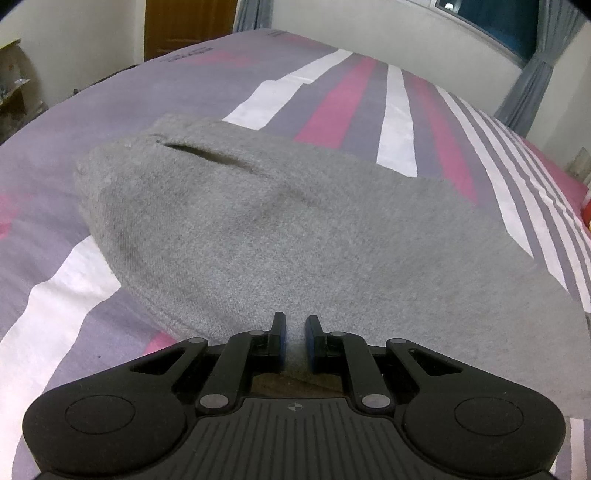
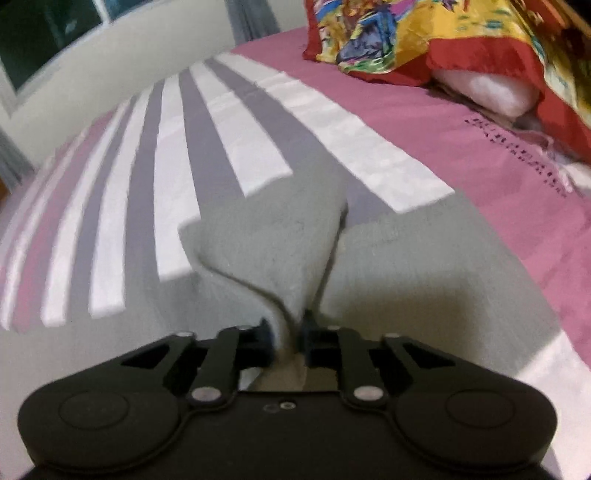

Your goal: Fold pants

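Observation:
Grey fleece pants [image 1: 280, 229] lie on a striped bedsheet [image 1: 332, 92]. In the left wrist view the waist end with a pocket slit [image 1: 207, 155] points away to the far left. My left gripper [image 1: 294, 325] sits at the pants' near edge, jaws narrowly apart with grey cloth between them. In the right wrist view my right gripper [image 2: 287, 325] is shut on a pinched fold of the pants [image 2: 273, 251], lifted into a ridge above the cloth lying flat below [image 2: 424, 266]. That view is blurred.
The bedsheet [image 2: 207, 155] has white, grey and pink stripes. A bright yellow and red quilt [image 2: 461, 37] with a white pillow [image 2: 491, 88] lies at the far right. A wall, window and curtains [image 1: 532, 81] stand beyond the bed; a wooden door [image 1: 184, 26] stands far left.

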`<state>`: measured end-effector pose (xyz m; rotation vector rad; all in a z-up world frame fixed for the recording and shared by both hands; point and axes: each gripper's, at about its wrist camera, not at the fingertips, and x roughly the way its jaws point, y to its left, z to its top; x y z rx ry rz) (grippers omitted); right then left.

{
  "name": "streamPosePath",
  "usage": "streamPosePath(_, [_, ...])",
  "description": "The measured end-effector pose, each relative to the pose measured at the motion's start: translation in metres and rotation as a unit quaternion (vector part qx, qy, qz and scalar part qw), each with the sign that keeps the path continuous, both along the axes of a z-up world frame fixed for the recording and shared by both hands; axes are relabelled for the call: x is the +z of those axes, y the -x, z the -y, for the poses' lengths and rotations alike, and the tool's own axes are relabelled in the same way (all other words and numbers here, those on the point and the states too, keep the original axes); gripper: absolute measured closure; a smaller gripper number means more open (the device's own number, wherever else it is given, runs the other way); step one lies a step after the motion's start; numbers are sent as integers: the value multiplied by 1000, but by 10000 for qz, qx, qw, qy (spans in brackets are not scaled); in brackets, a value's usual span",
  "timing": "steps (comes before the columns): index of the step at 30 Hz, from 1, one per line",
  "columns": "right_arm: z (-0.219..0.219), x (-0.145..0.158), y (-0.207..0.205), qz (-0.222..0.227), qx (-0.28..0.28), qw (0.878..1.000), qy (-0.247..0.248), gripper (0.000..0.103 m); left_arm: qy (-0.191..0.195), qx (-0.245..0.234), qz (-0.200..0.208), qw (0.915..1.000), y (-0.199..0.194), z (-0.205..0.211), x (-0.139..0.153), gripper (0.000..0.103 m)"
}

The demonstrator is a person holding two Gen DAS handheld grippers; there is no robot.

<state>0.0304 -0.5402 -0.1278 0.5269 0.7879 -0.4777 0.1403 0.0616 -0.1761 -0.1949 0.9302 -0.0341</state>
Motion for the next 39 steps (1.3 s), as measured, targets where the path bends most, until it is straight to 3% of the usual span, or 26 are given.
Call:
streamPosePath(3, [7, 35, 7, 966, -57, 9953, -45, 91, -60, 9, 7, 10000, 0, 2, 0, 92])
streamPosePath(6, [-3, 61, 29, 1496, 4, 9876, 475, 92, -165, 11, 38, 9999, 2, 5, 1, 92])
streamPosePath(8, [2, 41, 42, 1211, -197, 9916, 418, 91, -199, 42, 64, 9998, 3, 6, 0, 92])
streamPosePath(10, [16, 4, 59, 722, -505, 9961, 63, 91, -270, 25, 79, 9996, 4, 8, 0, 92])
streamPosePath(13, [24, -27, 81, 432, -654, 9967, -189, 91, -343, -4, 71, 9994, 4, 10, 1, 92])
streamPosePath(15, [27, -28, 95, 546, -729, 9956, -239, 77, -373, -8, 59, 9993, 4, 11, 2, 92])
streamPosePath(16, [30, -28, 99, 584, -698, 9953, -316, 76, -388, -10, 59, 9992, 3, 11, 2, 92])
streamPosePath(20, [53, -28, 105, 761, -843, 9920, -559, 78, -456, -7, 78, 9989, 5, 14, 2, 92])
streamPosePath(24, [61, -26, 114, 788, -1086, 9896, -512, 94, -518, -20, 73, 9986, 4, 16, 3, 92])
streamPosePath(26, [62, -25, 118, 811, -1044, 9900, -485, 96, -543, -29, 76, 9985, 4, 17, 3, 92])
streamPosePath(29, [57, -19, 124, 853, -993, 9911, -250, 97, -567, -32, 93, 9983, 5, 17, 3, 92])
streamPosePath(31, [61, -30, 127, 632, -1039, 9920, -336, 97, -580, -46, 102, 9983, 6, 17, 3, 92])
streamPosePath(39, [59, -34, 137, 530, -961, 9937, -238, 98, -655, -114, 122, 9977, 5, 19, 2, 92])
